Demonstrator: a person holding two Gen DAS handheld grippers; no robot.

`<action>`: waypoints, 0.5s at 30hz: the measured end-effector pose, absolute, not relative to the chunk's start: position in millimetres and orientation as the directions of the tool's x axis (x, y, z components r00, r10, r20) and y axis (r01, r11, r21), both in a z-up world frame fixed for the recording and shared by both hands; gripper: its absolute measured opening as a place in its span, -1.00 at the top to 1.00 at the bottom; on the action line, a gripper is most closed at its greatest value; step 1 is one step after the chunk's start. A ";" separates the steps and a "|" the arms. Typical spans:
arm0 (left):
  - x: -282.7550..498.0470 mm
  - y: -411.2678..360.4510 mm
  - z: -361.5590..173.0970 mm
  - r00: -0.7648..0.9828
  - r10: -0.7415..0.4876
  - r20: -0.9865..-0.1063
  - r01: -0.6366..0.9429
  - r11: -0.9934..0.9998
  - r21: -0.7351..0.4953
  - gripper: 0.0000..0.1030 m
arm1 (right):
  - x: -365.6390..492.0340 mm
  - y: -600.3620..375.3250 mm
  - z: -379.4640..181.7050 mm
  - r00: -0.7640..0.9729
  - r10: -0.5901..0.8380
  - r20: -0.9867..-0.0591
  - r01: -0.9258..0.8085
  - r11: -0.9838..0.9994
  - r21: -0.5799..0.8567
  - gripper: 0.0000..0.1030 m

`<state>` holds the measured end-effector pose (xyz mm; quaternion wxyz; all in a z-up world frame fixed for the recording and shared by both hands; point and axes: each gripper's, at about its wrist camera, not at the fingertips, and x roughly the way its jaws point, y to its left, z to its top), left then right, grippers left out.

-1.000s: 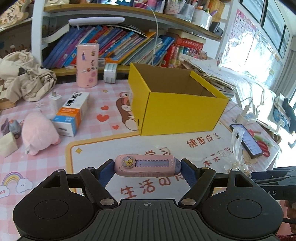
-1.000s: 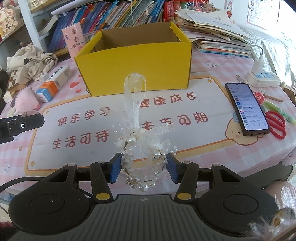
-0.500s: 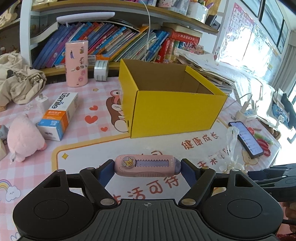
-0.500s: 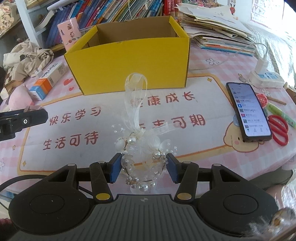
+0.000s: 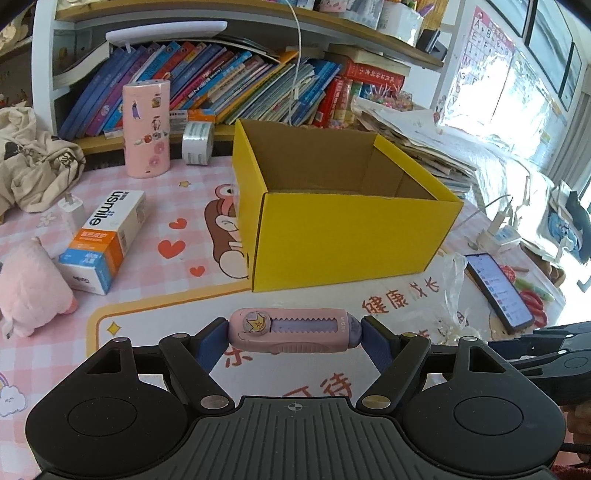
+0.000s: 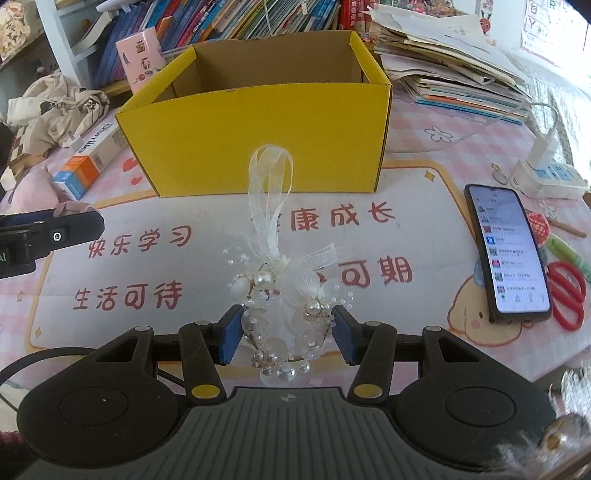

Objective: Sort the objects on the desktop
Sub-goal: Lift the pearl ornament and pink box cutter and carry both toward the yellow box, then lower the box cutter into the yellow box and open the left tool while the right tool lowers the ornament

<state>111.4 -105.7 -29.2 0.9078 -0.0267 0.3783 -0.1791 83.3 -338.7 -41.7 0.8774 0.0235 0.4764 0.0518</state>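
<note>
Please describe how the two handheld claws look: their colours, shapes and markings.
Both claws, left and right, are black plastic with a ribbed central plate, two round side discs, and blue pads. The left has silver pivot screws, the right yellow ones. A black cable loops beside the right.

Far shelf: books (image 5: 229,85) packed in a leaning row, white lamp (image 5: 166,31) above them. Far left: crumpled beige cloth (image 5: 33,162) on the pink tablecloth (image 5: 48,354). Far right: messy paper stack (image 6: 454,70). Power strip (image 6: 550,177) at right w/ white charger (image 6: 541,147) plugged in. Alphabet poster (image 5: 491,40) by the bright window (image 5: 554,55), far right. White mat (image 6: 207,266) w/ red characters lies near-centre.
</note>
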 end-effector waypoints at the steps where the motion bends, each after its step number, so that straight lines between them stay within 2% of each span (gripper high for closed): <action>1: 113.3 -107.2 -29.0 0.650 -0.345 -0.677 0.303 0.935 -0.184 -0.52 | 86.4 -340.1 -41.7 0.539 0.115 -0.834 -0.073 0.993 0.090 0.05; 15: 132.5 -144.0 6.8 0.732 -0.332 -0.595 0.333 0.936 -0.113 -0.52 | 125.0 -356.4 -6.3 0.578 0.221 -0.785 -0.187 0.973 0.136 0.06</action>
